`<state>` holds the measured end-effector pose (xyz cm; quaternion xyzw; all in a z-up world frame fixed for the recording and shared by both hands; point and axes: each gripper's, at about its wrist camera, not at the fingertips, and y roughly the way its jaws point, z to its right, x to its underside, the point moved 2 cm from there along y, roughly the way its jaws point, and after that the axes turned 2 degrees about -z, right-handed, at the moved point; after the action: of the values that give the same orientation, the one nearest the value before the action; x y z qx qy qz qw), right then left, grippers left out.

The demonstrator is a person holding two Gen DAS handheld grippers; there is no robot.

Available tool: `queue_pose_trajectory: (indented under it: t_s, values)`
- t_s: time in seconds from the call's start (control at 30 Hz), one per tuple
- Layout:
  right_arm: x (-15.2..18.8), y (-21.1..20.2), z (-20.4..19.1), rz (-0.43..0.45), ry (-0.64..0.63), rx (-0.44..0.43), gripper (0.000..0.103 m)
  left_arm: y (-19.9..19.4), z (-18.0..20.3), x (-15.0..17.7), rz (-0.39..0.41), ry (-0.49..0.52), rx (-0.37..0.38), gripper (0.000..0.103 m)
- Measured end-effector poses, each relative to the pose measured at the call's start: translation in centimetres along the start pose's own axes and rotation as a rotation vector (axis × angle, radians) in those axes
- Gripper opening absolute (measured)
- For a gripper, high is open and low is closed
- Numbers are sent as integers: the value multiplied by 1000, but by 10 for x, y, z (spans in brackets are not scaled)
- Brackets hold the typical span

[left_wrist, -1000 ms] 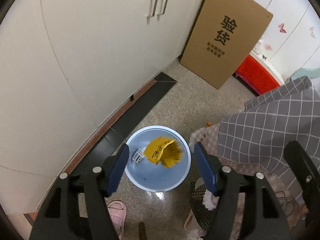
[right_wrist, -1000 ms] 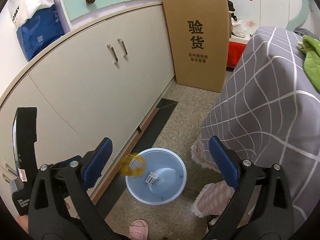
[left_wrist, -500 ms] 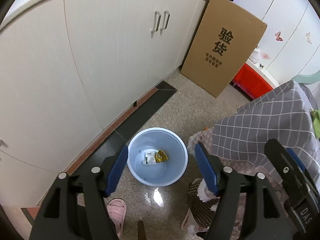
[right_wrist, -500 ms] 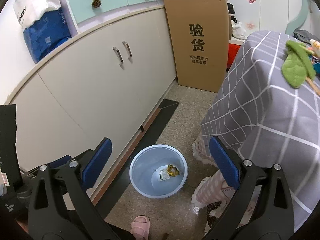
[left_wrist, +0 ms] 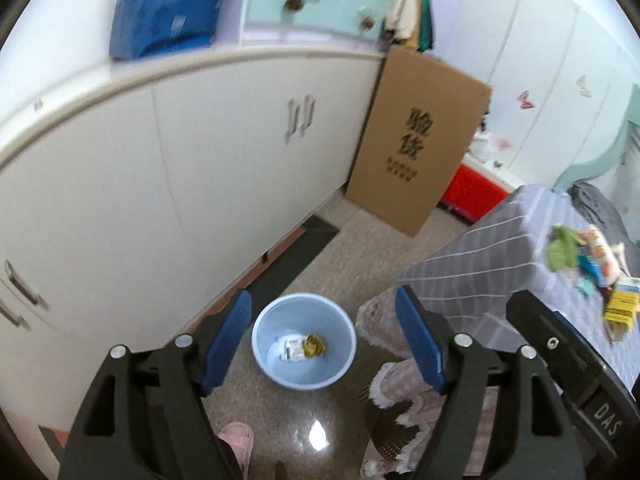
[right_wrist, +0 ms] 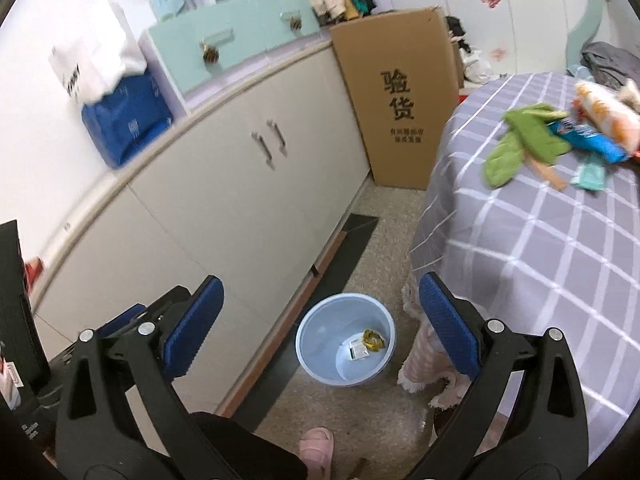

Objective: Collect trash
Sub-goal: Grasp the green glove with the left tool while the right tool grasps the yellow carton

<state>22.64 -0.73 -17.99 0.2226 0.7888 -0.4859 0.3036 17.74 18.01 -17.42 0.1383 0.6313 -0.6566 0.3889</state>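
Both grippers hang spread and empty above the floor: the left gripper frames a pale blue bin, while the right gripper looks down on the same bin from higher up. In the bin lie a crumpled yellow wrapper and a white packet. The drop-off step looks finished; the next move likely calls for swinging right to the desk, under its grey checked cloth, where more trash waits: a green scrap, a blue wrapper and an orange-and-white packet. Beyond stand the cream cabinet and a tall cardboard box. A second ago the yellow wrapper was falling above the bin's rim; since then it has settled inside, and both grippers have risen and tilted toward the desk.
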Motion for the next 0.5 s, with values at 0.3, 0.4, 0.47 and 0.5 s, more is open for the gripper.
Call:
queue_pose_trajectory:
  t_s: [0.3,0.4,0.47,0.5]
  values:
    - [-15,-83,67,124,101,88,97,-29,92,0,39,149,116,78]
    - [-19,-107,104,160,155,145,97,-31,131,1,27,205,166,79]
    - [-19,-121,134,182,206,182,97,-28,153,5,13,240,194,79]
    - [-17,-127,144,188,222,197,97,-26,167,6,6,261,201,79]
